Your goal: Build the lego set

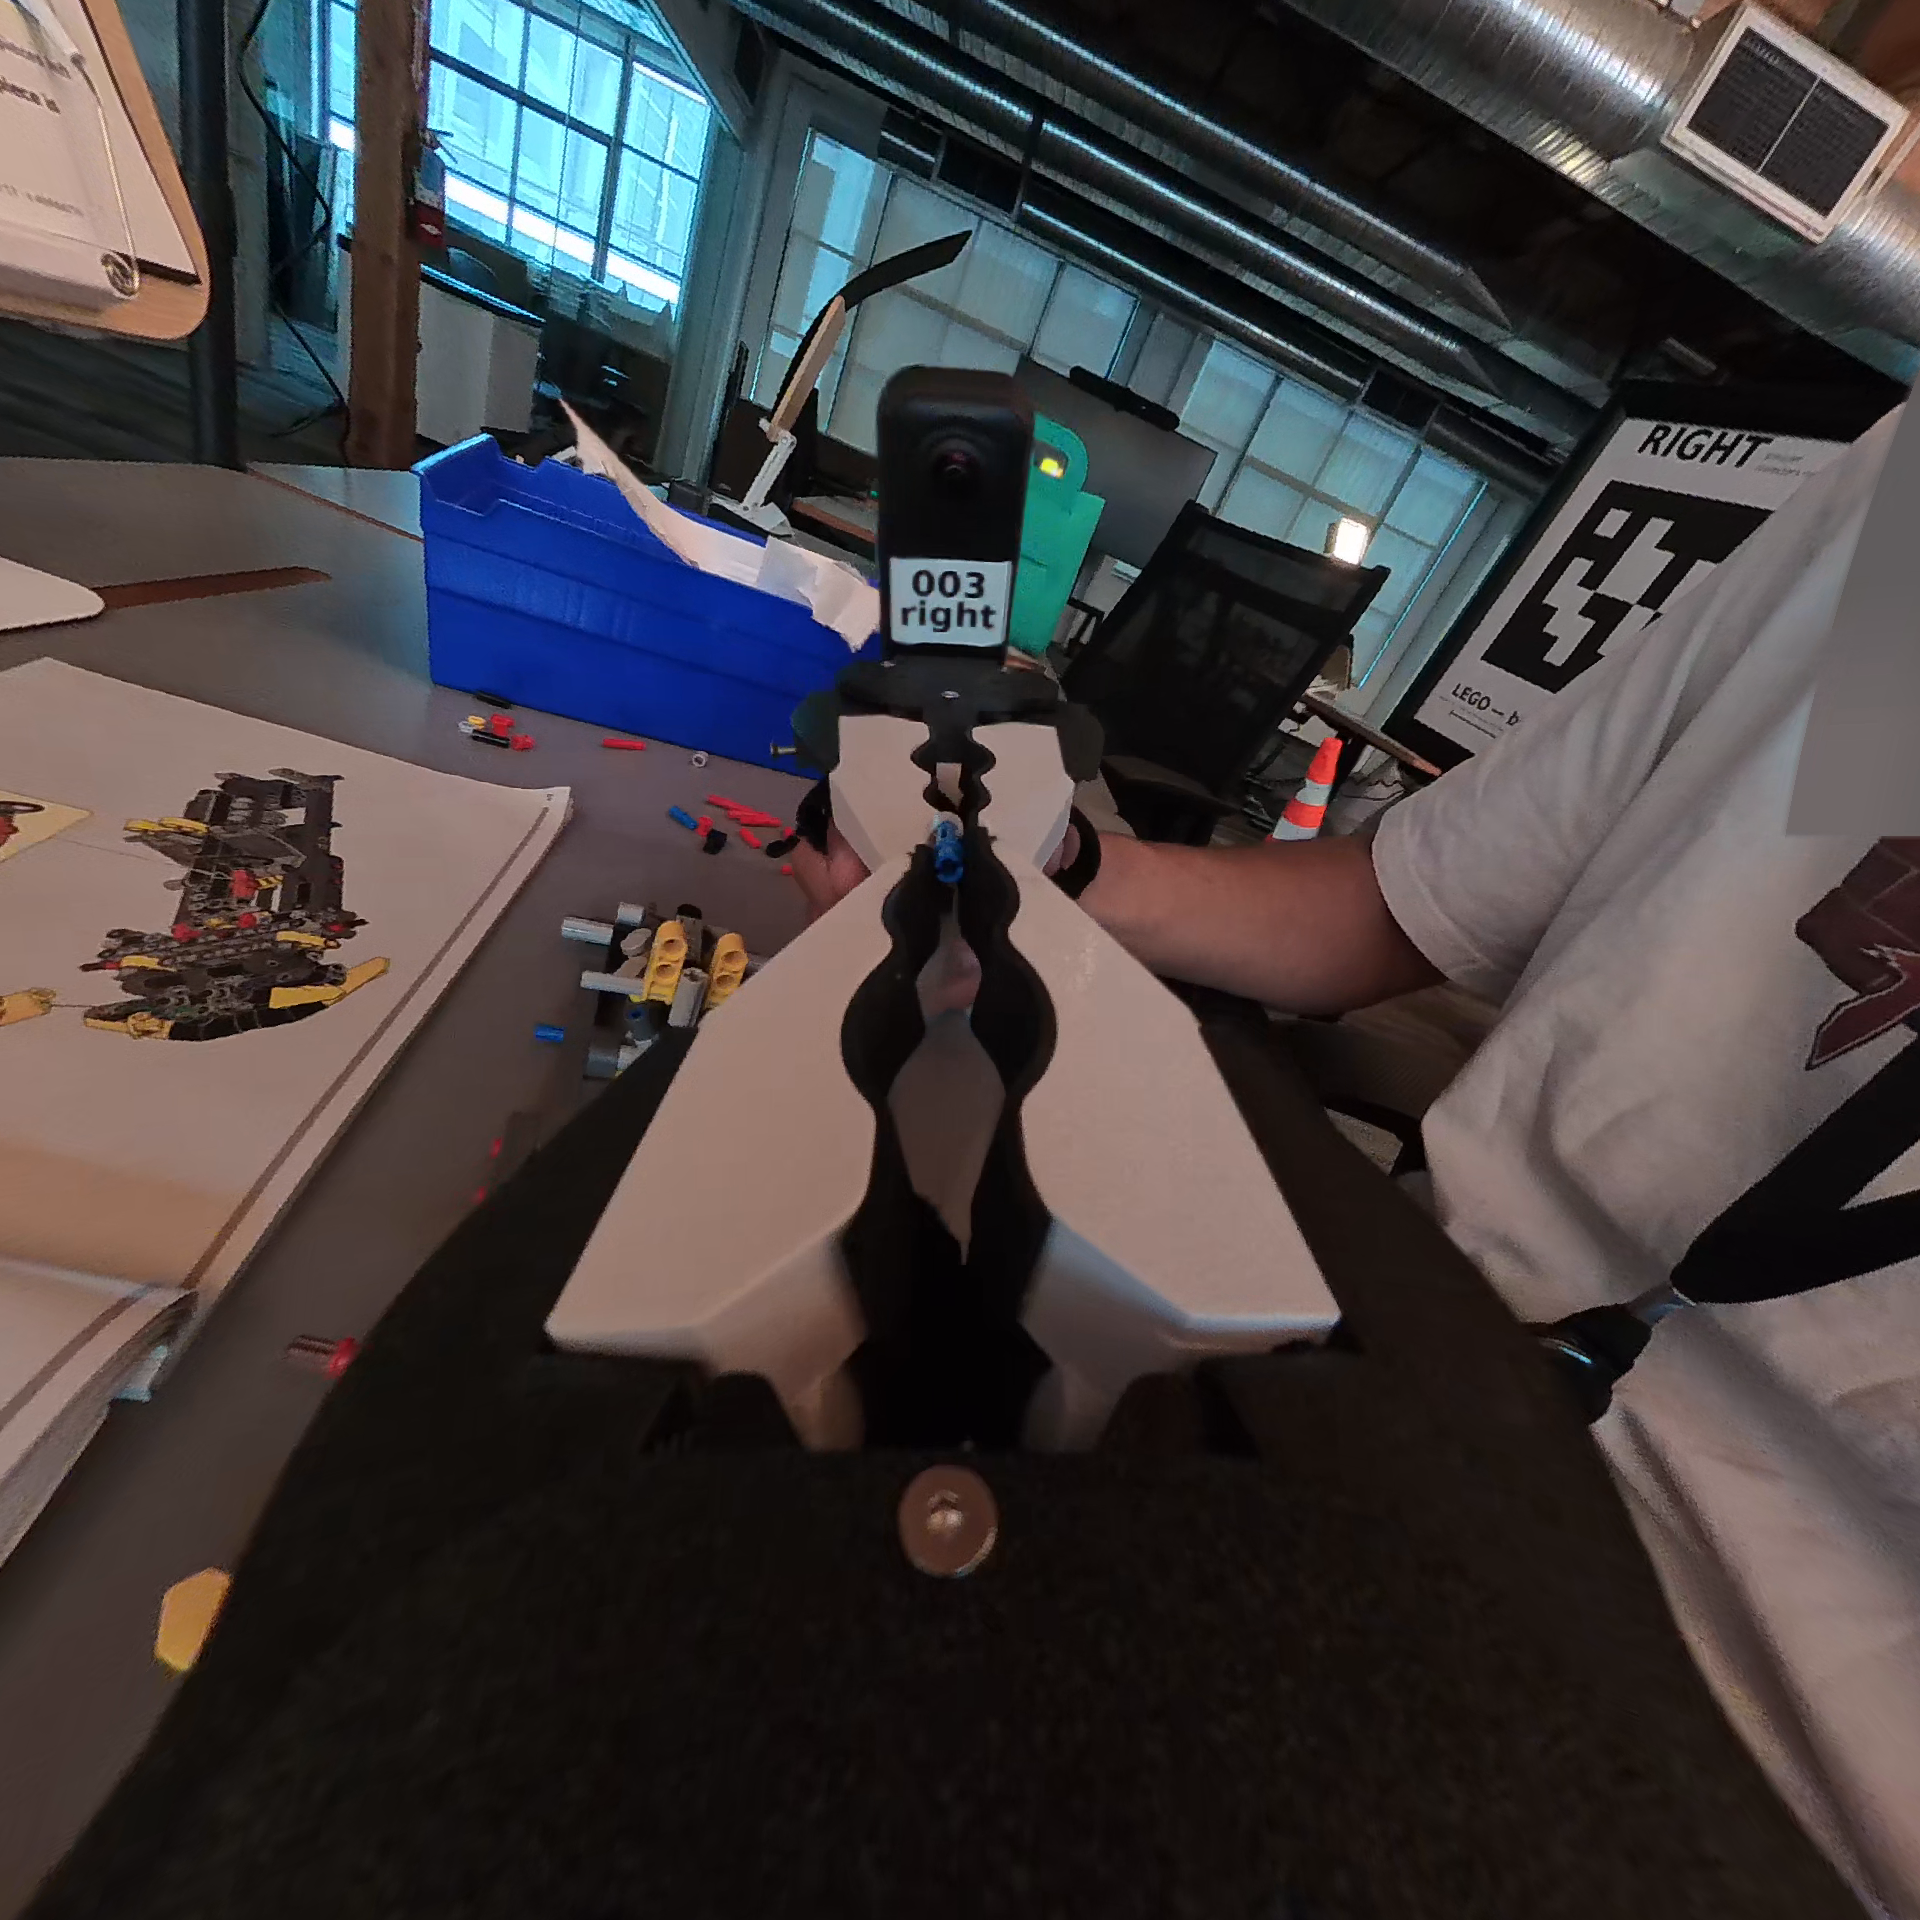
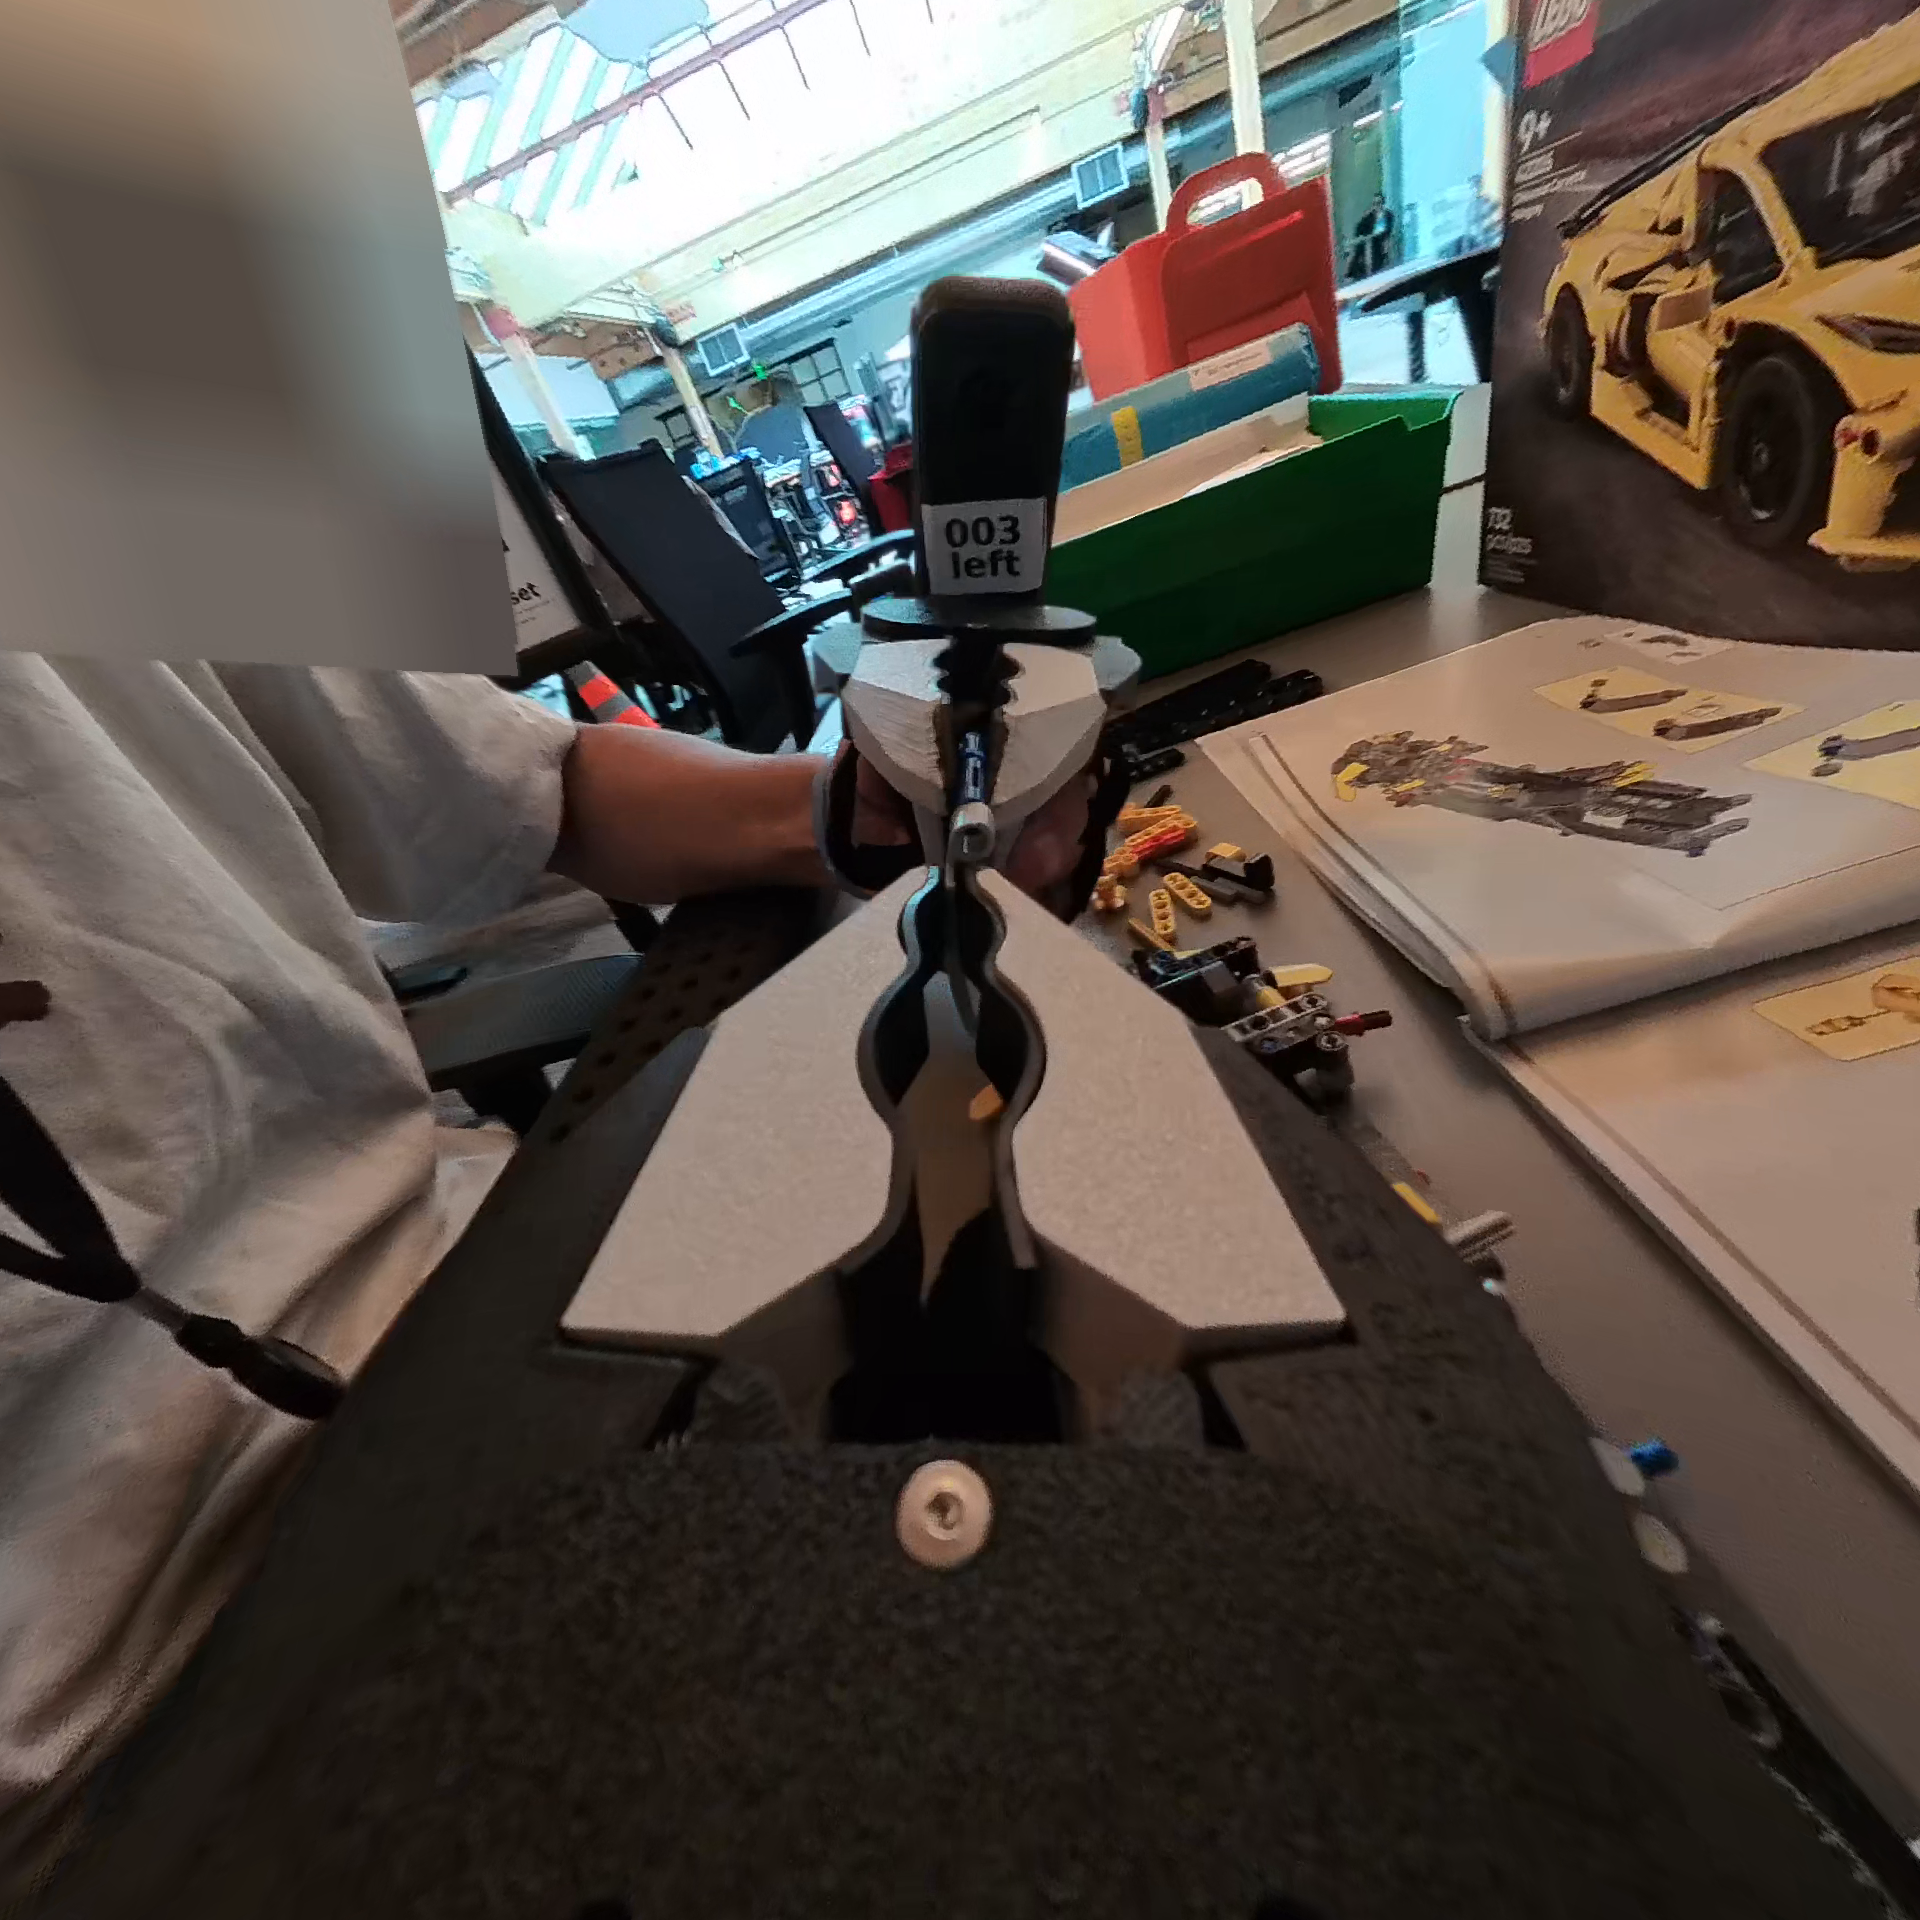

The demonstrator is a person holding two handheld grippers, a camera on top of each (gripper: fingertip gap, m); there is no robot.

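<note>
Left claw point(image 1: 940, 868), pinched on a blue pin point(image 1: 945, 840), meets the right claw point(image 2: 961, 878), clamped on a grey connector point(image 2: 971, 831): tiny, light, rigid, slippery parts, best held mid-body.

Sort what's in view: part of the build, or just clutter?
In use: left gripper with blue pin, right gripper with grey piece, instruction booklet, yellow-grey subassembly.
Lying about: blue bin, green bin, traffic cone, office chair.

Blue bin point(image 1: 582, 613), green bin point(image 2: 1247, 540), orange cone point(image 1: 1311, 792), black chair point(image 1: 1226, 623).
</note>
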